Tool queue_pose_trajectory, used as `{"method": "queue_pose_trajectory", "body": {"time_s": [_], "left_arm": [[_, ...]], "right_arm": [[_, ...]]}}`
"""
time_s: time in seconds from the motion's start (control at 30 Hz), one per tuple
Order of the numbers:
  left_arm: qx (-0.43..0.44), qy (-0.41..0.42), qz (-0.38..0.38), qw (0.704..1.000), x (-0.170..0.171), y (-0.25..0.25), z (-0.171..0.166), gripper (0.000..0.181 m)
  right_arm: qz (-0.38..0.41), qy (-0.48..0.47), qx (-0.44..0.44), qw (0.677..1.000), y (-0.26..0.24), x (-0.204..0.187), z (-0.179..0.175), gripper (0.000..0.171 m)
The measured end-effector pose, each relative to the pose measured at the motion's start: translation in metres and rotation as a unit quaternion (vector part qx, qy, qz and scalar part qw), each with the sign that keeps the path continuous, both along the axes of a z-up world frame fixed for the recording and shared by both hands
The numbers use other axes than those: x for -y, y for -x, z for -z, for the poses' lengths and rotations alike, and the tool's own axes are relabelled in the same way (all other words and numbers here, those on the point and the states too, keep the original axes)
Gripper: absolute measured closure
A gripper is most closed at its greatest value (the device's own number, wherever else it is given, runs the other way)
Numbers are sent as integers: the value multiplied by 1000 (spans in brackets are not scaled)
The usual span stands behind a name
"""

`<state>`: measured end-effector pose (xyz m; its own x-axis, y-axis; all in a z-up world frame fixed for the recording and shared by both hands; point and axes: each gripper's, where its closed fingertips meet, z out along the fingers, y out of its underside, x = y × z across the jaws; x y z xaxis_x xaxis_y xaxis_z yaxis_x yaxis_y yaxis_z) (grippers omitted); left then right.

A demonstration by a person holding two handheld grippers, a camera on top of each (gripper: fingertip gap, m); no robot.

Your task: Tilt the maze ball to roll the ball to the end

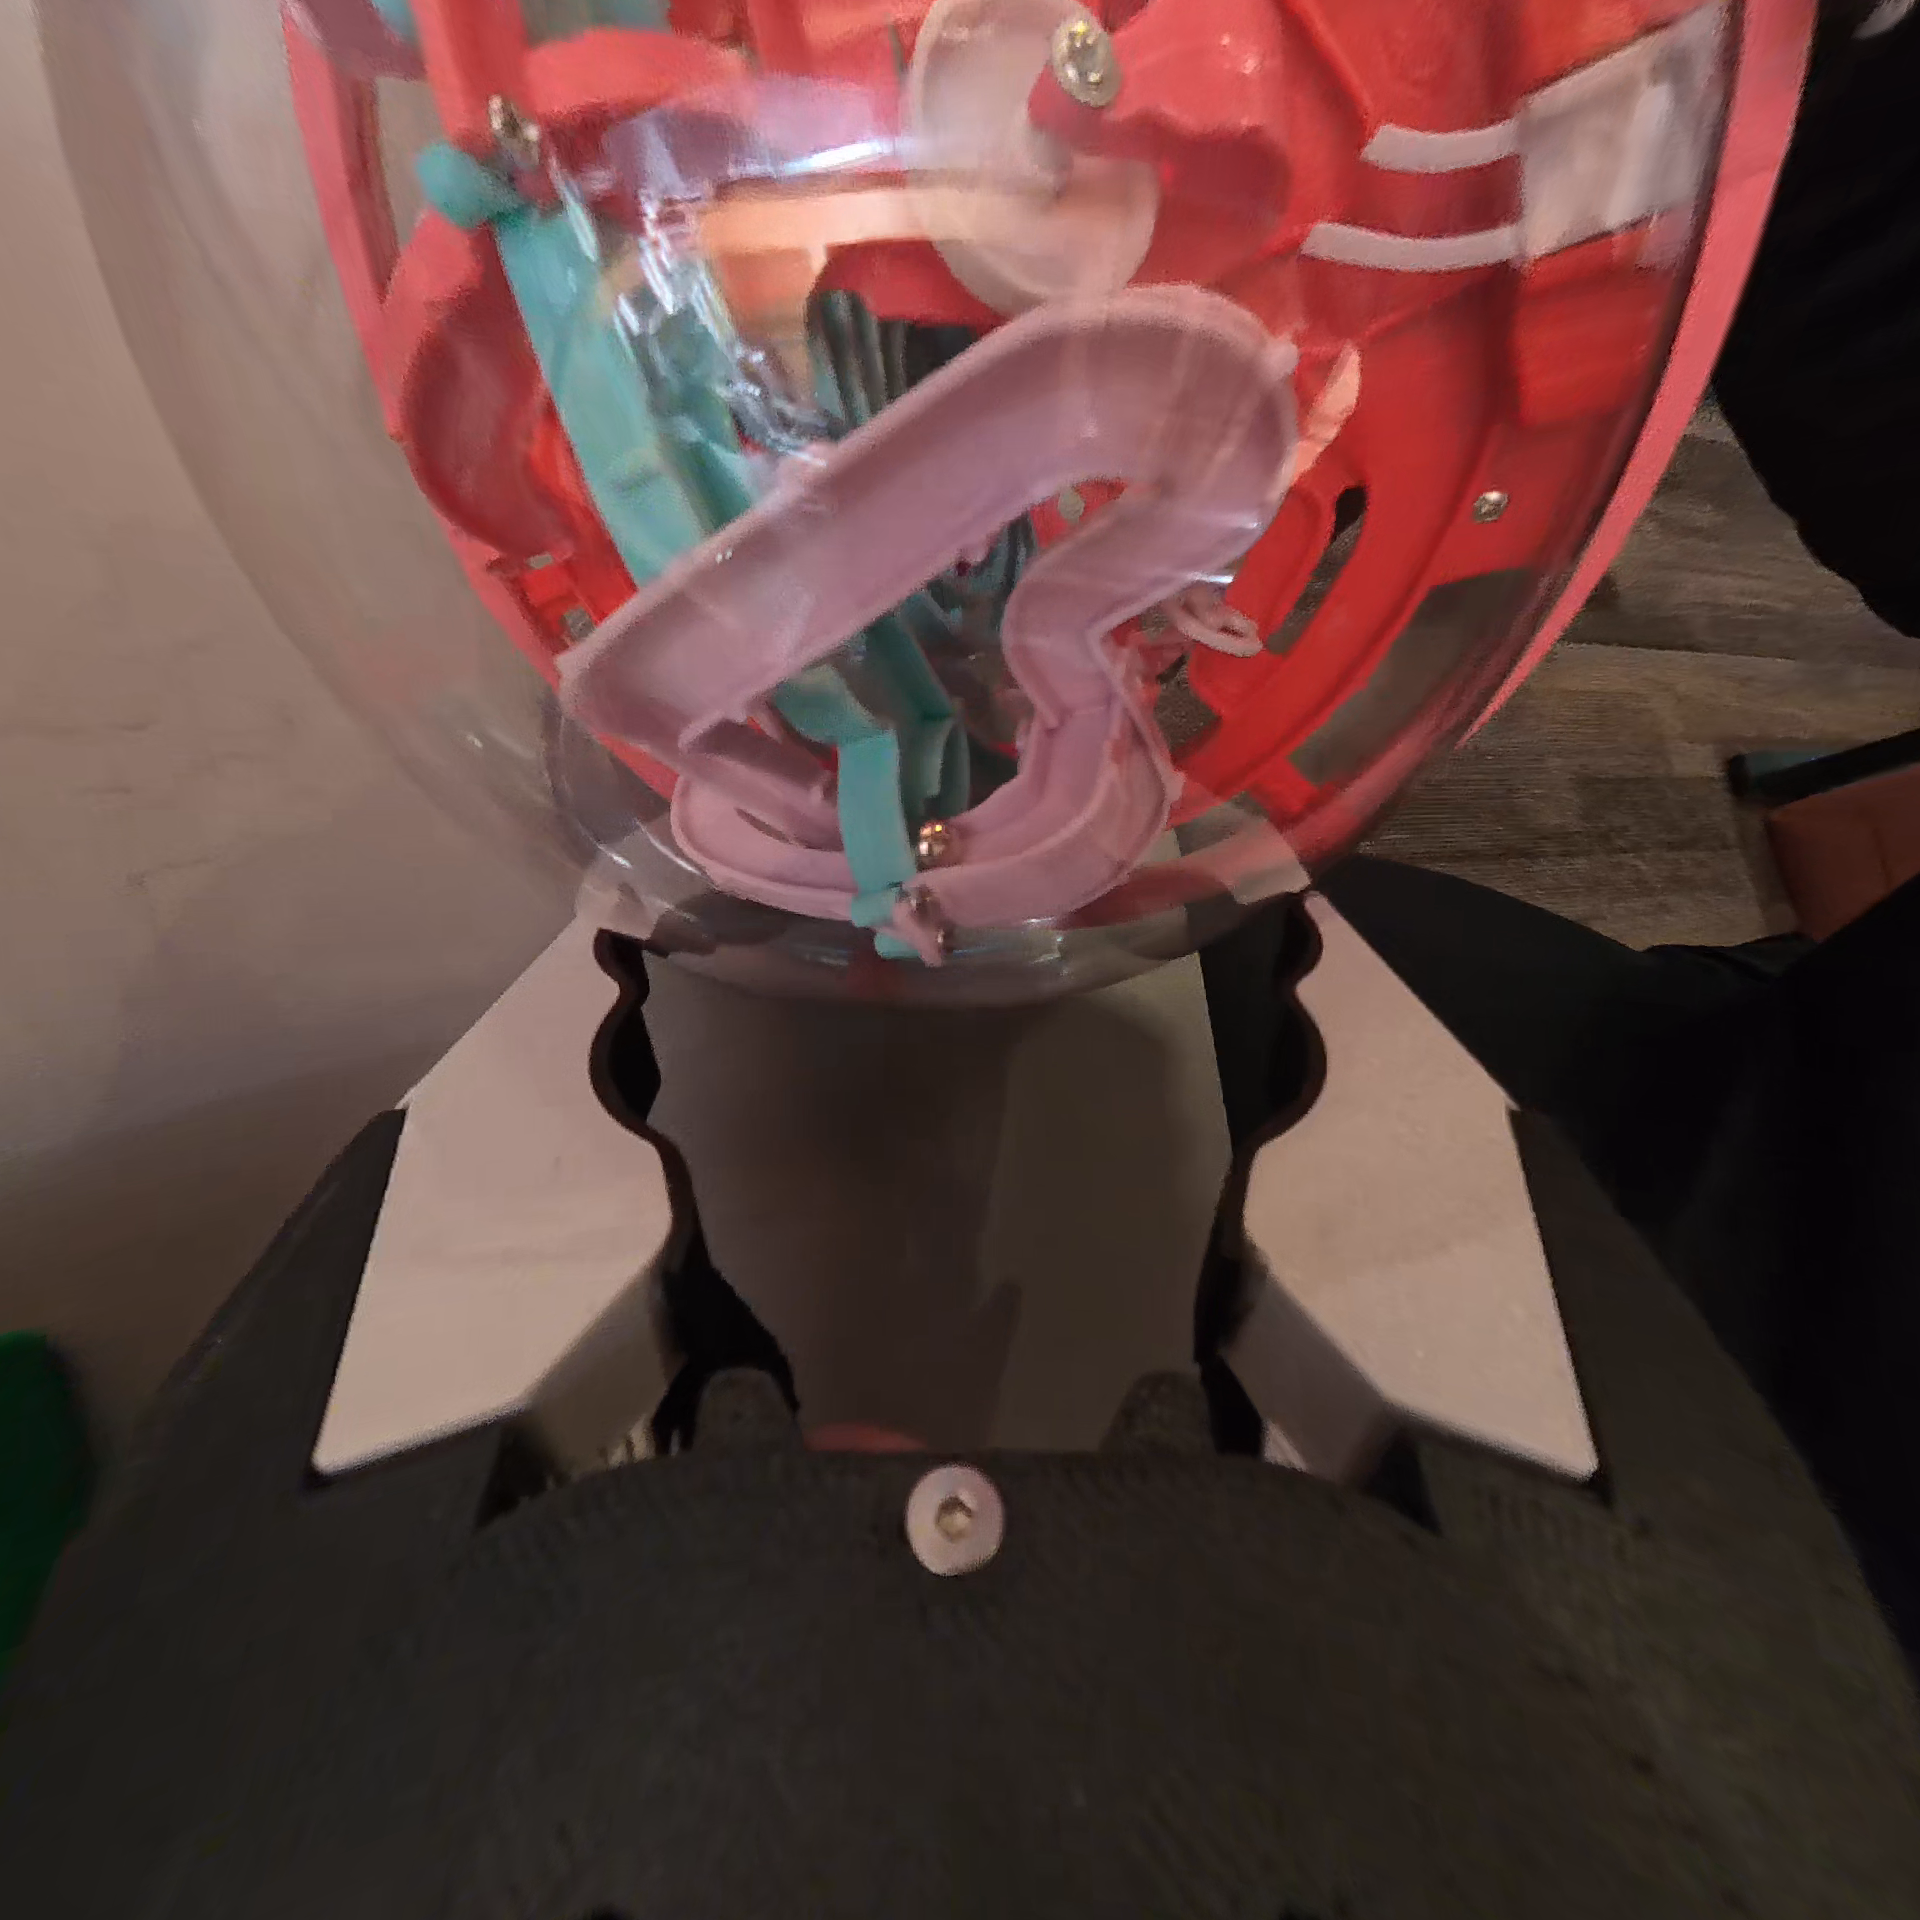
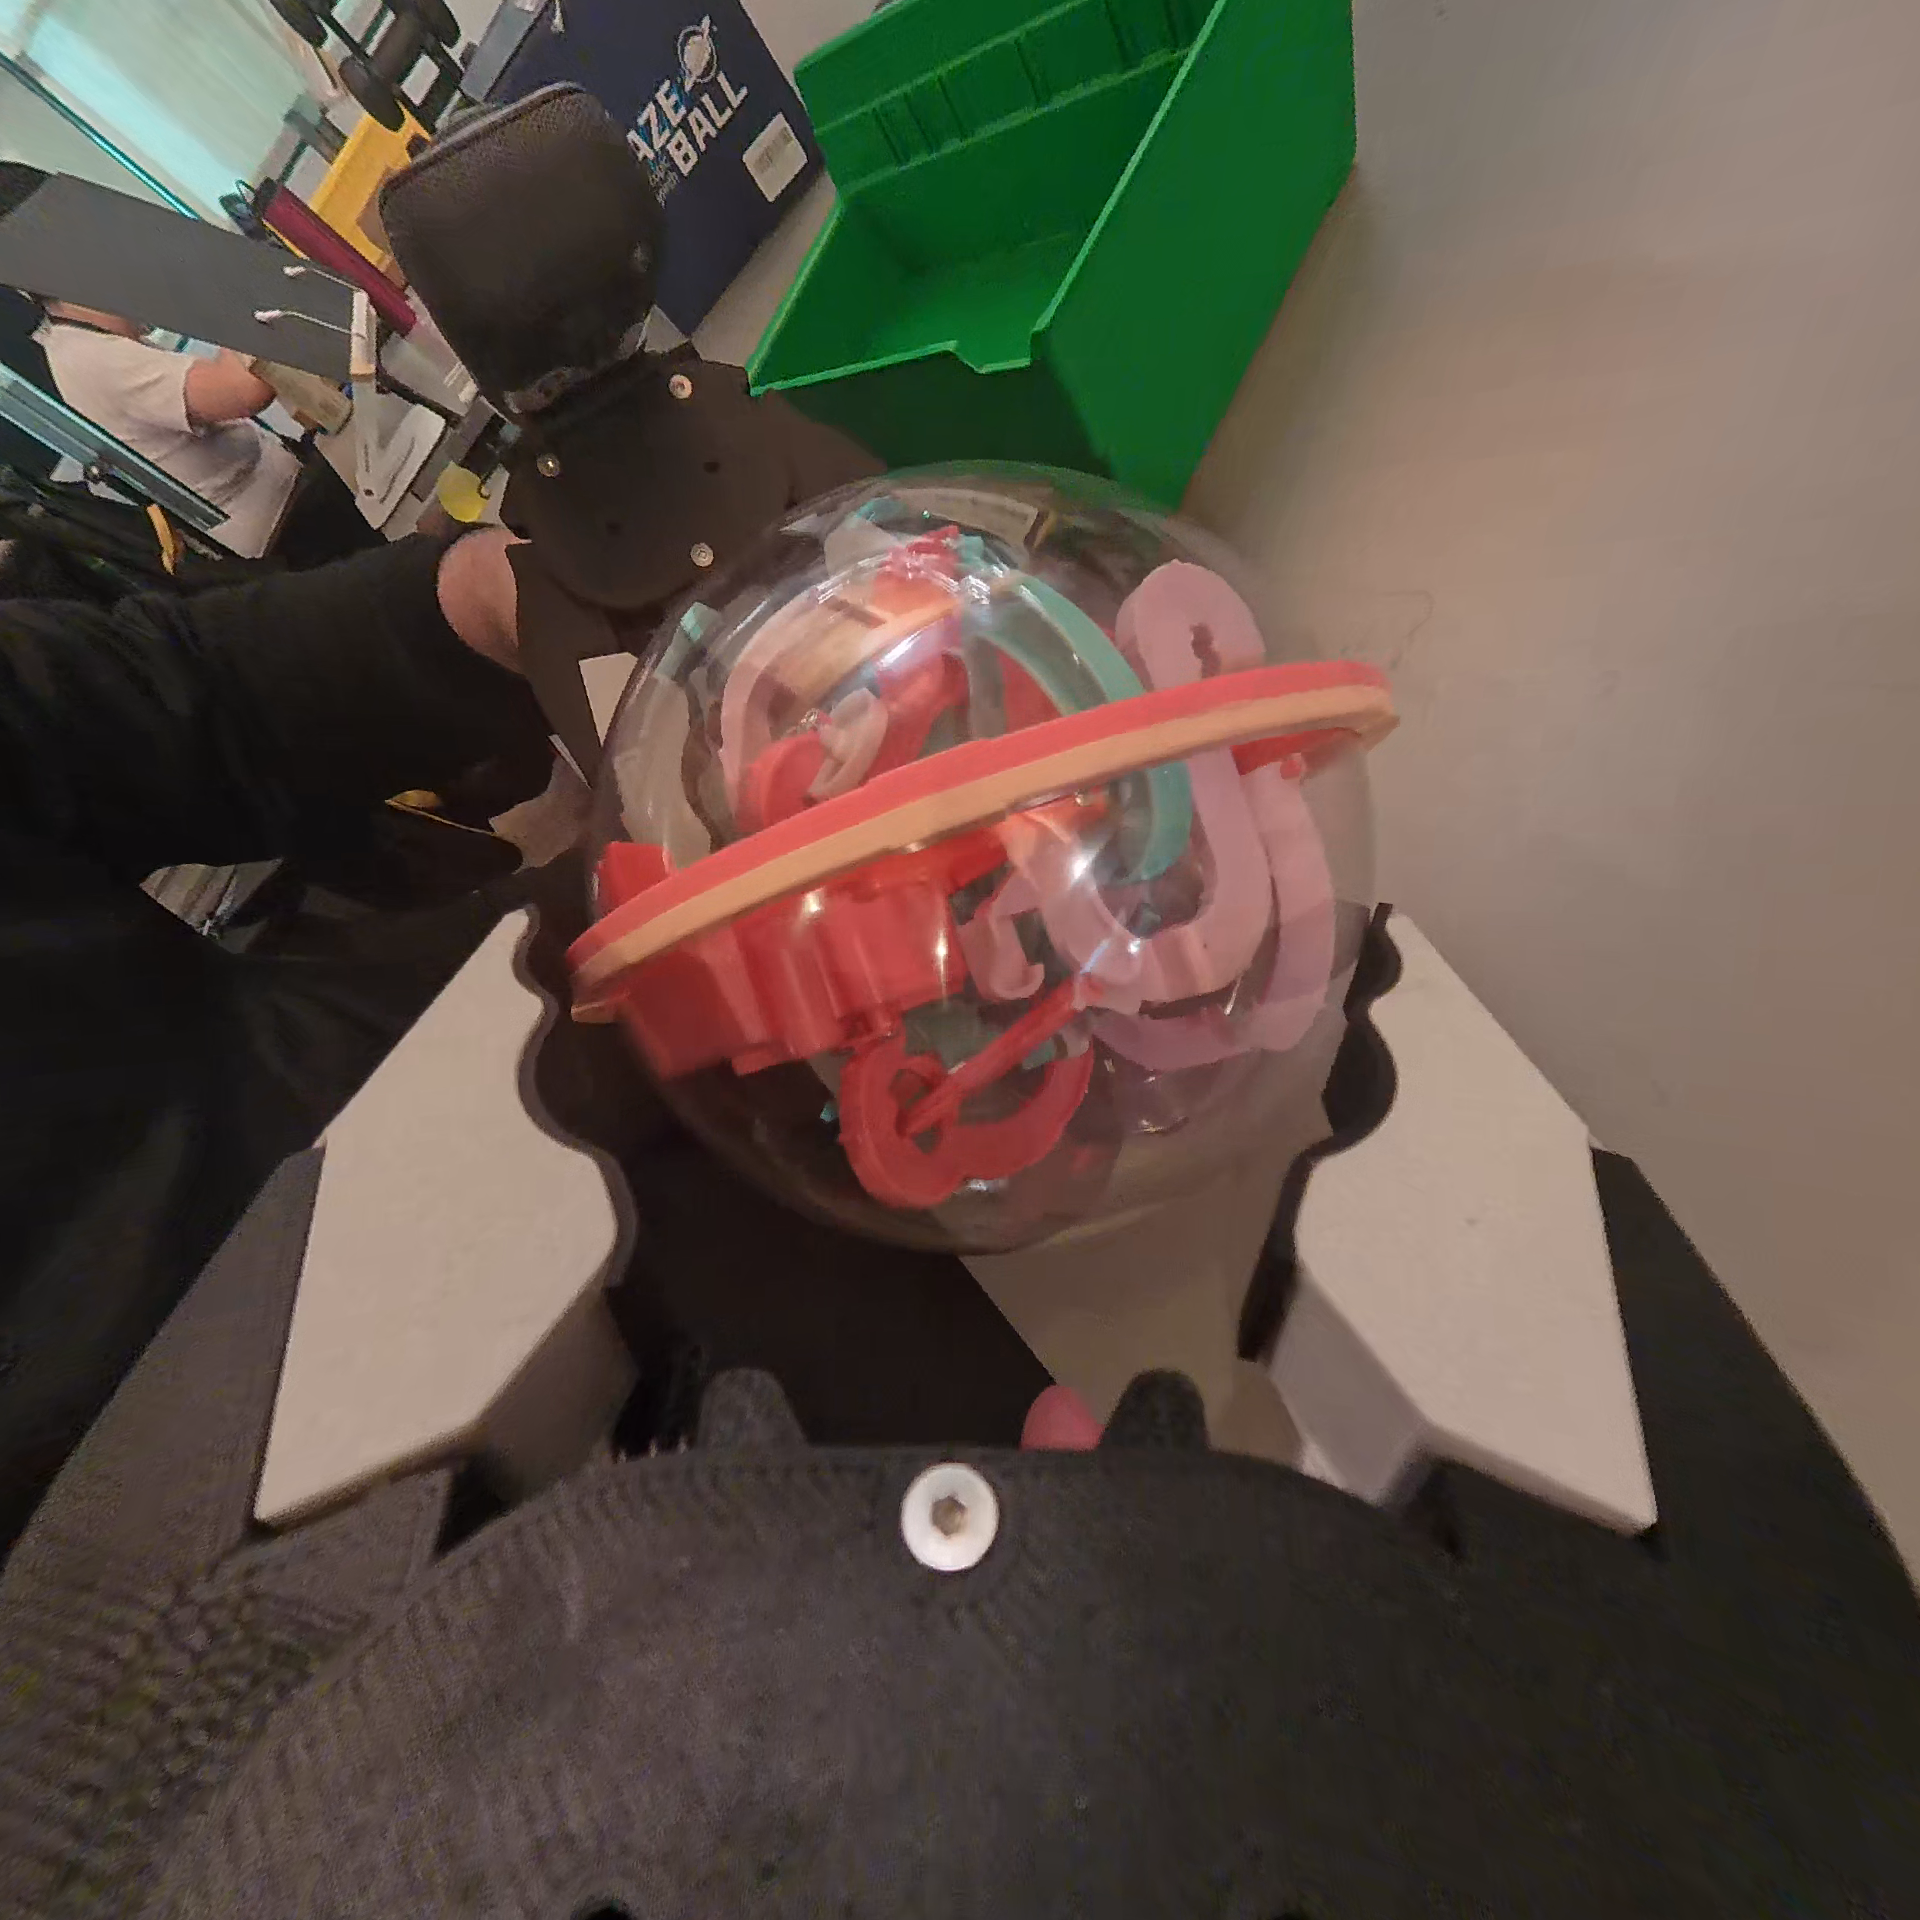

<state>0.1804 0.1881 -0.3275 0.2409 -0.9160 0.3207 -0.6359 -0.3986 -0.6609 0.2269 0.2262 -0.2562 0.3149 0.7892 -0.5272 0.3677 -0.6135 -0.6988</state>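
One maze ball (image 2: 987, 842): clear glossy plastic sphere with a coral equator ring and coral, lilac and teal tracks inside. It sits between two grippers above a pale matte bench (image 2: 1621, 520). Right gripper (image 2: 956, 940) spread wide, wavy black finger edges cradling the sphere's sides. Left gripper (image 1: 951, 935) likewise parted, sphere resting at its fingertips. One small steel ball (image 1: 935, 836) lies on a lilac track. One green plastic bin (image 2: 1049, 239) behind.

Pale tabletop (image 2: 1662, 520) held a green bin (image 2: 1049, 239); dark box (image 2: 717, 135) behind. Wood-grain floor (image 1: 1621, 727). Background shelving (image 2: 125, 301), blurred.
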Motion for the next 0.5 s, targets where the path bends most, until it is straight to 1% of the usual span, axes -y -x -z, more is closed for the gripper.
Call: {"method": "queue_pose_trajectory", "body": {"time_s": [0.33,0.43,0.5], "left_arm": [[6,-4,-2,1000,-1,2,-1,70],[4,-9,-4,1000,-1,4,0,68],[-11,-21,-6,1000,-3,8,3,62]], "right_arm": [[-6,-32,7,999,0,6,1,27],[-6,-37,8,999,-1,7,1,27],[-6,-38,7,999,-1,8,1,27]]}}
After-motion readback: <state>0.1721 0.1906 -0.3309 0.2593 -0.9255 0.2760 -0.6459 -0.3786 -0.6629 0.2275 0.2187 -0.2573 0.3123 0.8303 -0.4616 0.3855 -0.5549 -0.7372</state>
